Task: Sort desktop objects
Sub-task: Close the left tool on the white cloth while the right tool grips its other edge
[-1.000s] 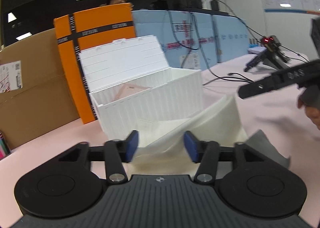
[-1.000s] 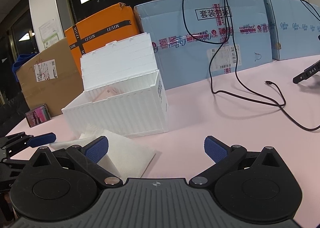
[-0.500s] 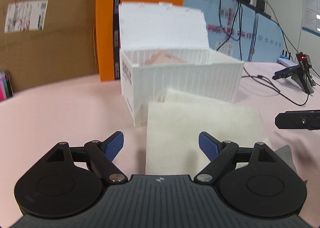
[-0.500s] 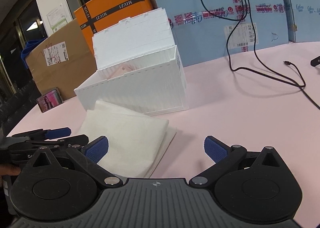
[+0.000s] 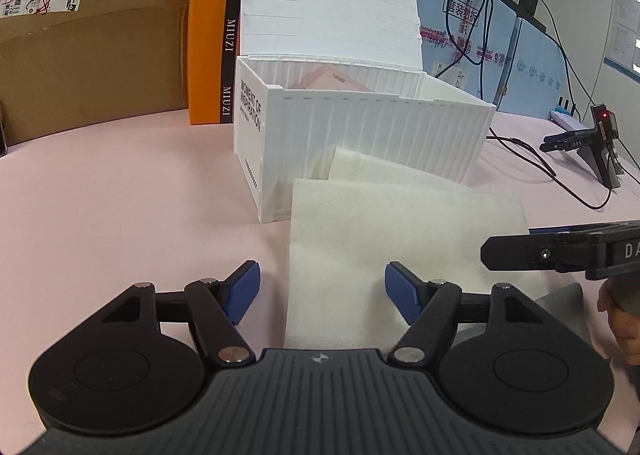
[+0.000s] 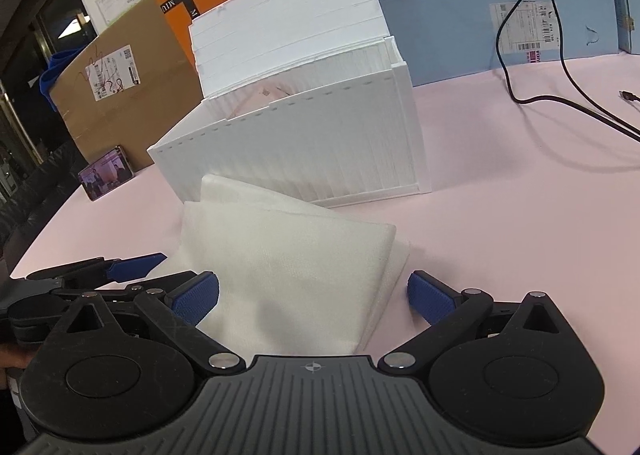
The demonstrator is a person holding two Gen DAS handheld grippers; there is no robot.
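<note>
Cloth (image 5: 400,231) lies folded, near side of the open box (image 5: 360,135); both grippers (image 5: 322,291) (image 6: 314,297) gape wide, empty; a one-layer pinch could unfold it

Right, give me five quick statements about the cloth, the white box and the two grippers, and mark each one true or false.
1. The white box has its lid standing open. True.
2. The folded white cloth lies inside the box. False: it lies on the pink table in front of the box.
3. The left gripper is open and grips nothing. True.
4. The right gripper is shut on the cloth. False: its jaws stand wide apart, one to each side of the cloth.
5. Something pink shows inside the box. True.
</note>
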